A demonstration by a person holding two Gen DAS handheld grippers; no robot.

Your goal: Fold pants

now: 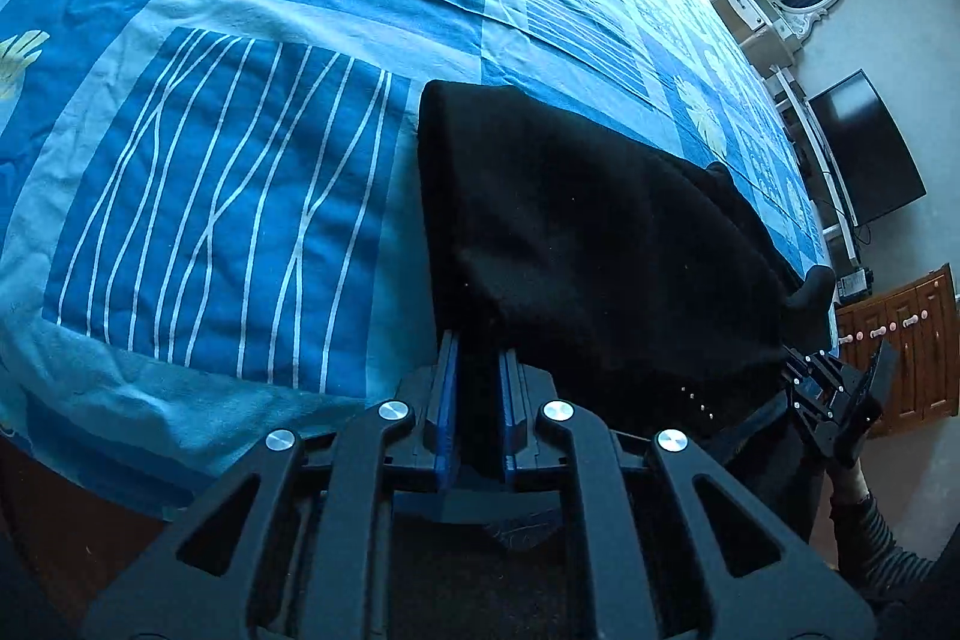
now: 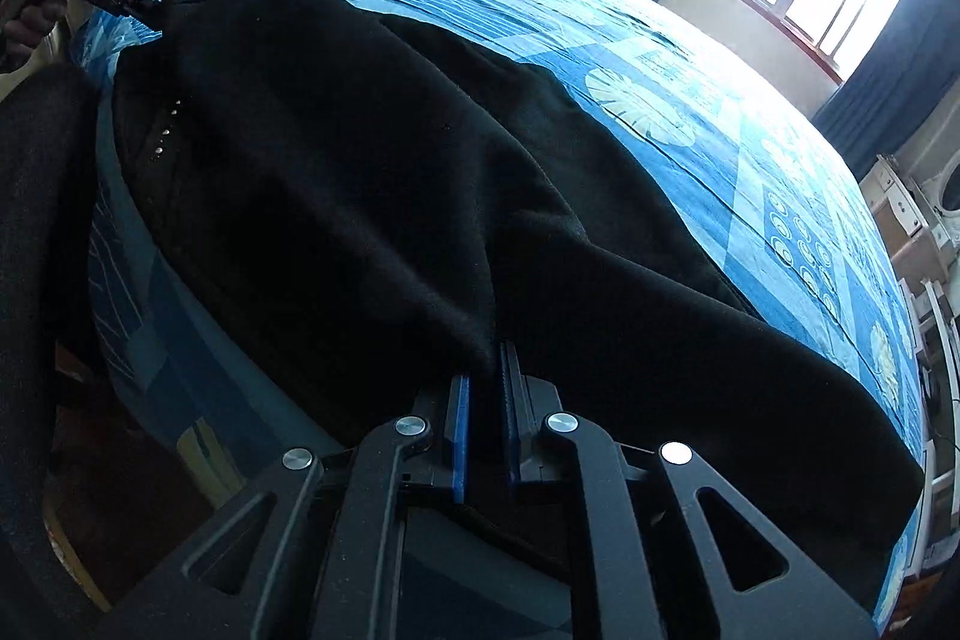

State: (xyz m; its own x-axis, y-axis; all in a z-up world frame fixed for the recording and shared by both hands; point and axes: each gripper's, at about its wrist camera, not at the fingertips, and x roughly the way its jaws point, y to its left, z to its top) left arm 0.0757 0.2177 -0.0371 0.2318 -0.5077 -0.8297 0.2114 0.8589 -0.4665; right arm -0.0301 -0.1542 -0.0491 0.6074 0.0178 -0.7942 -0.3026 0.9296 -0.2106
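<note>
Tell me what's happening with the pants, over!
Left tongs shut on the black fleece pants. Right tongs shut on them too. Pants draped on the blue patterned bedspread. Nothing in the way.

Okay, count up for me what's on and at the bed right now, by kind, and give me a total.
Black pants: 1
Blue patterned bedspread: 1
Grippers, left gripper and right gripper, each shut on the pants: 2
Total: 4

Left gripper & right gripper: black plastic frames w/ long cut-out holes, round silver screws on top, blue pads inside the fingers. Near right, a sleeve w/ thin dark & grey stripes.
</note>
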